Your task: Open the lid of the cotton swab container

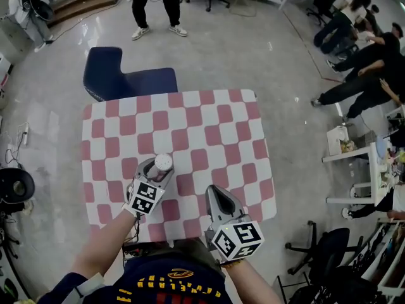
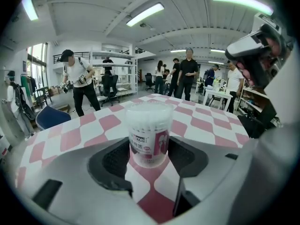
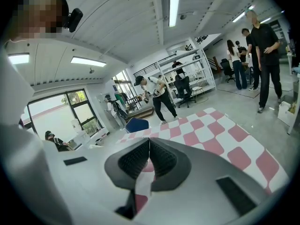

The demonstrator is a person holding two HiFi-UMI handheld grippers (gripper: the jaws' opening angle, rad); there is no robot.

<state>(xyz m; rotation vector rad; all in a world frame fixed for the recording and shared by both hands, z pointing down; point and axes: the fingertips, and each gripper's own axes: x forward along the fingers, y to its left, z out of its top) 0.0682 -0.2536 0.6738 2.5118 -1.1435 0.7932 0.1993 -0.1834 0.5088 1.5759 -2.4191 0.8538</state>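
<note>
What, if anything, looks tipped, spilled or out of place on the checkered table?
Nothing stands out. The cotton swab container stands upright with its lid on, between the jaws of the left gripper; the checkered table shows no spill, and the right gripper is shut and empty.

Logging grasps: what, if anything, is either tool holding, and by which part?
Left tool flanks the cotton swab container at its lower body; a firm grip cannot be told. Right tool is shut, empty.

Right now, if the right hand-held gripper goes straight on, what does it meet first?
Probably the checkered tablecloth, just ahead of the right hand-held gripper; the cotton swab container stands off to its left, out of that line.
</note>
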